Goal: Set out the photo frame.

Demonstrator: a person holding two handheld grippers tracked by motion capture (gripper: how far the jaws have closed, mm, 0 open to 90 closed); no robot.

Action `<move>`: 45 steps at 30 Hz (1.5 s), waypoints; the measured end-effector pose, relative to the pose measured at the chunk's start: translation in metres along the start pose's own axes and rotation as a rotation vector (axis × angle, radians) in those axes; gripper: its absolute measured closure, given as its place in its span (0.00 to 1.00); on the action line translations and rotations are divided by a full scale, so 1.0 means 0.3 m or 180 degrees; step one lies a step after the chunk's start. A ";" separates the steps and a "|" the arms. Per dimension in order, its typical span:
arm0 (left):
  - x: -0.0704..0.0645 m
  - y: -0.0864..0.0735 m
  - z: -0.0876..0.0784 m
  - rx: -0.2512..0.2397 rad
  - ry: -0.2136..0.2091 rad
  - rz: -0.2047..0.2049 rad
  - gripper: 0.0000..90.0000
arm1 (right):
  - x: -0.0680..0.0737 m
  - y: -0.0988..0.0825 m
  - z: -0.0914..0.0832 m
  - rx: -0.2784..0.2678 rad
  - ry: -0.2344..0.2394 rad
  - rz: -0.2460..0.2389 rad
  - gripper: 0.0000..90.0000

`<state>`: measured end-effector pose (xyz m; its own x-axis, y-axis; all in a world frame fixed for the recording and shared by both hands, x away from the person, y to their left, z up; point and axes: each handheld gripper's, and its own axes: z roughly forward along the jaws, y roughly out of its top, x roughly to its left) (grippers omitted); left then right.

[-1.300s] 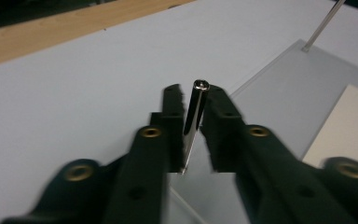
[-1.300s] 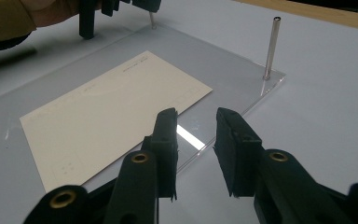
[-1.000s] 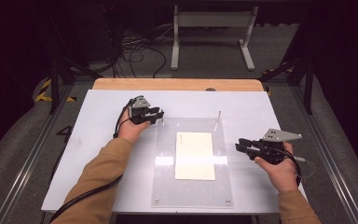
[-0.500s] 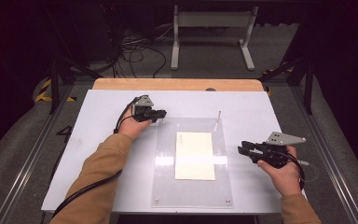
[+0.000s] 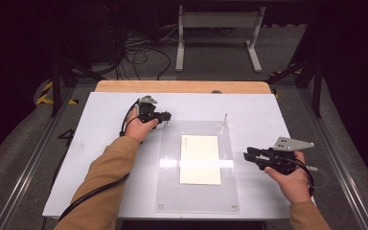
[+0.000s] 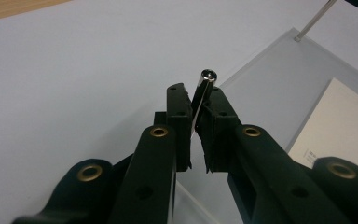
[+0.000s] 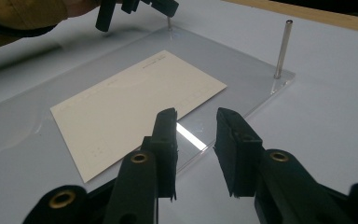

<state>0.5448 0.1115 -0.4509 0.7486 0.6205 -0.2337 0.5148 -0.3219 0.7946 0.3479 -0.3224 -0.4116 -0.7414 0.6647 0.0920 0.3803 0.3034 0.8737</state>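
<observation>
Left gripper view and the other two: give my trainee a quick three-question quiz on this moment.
1. True or false: the left gripper is shut on the thin upright metal pin at a corner of the clear acrylic plate.
2. What lies on that plate? A) cream paper card B) blue sponge C) steel spoon
3. How many metal pins stand upright on the plate in the right gripper view?

Key: 1 true. 2 A. 3 two: one free at a corner, one under the left gripper. The right gripper is open.
</observation>
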 end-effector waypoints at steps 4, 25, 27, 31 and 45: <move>-0.002 0.005 0.002 0.0034 0.0019 -0.0117 0.92 | 0.009 0.008 -0.005 -0.0006 0.0052 -0.0024 0.78; 0.021 0.043 0.017 0.0232 -0.0058 -0.0576 0.91 | 0.105 0.013 -0.094 0.0077 0.0328 -0.0299 0.67; 0.024 0.045 0.019 0.0238 -0.0072 -0.0609 0.91 | 0.110 0.012 -0.104 0.0073 0.0316 -0.0333 0.65; 0.031 0.047 0.019 0.0256 -0.0103 -0.0659 0.90 | 0.115 0.008 -0.117 0.0070 0.0299 -0.0364 0.61; 0.041 0.057 0.025 0.0309 -0.0131 -0.0785 0.90 | 0.129 -0.085 -0.109 0.0539 0.0179 -0.0744 0.61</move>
<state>0.5658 0.1082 -0.4445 0.6109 0.6597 -0.4376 0.7199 -0.2329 0.6539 0.2914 -0.3267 -0.4146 -0.8475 0.5258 -0.0719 0.2789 0.5566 0.7826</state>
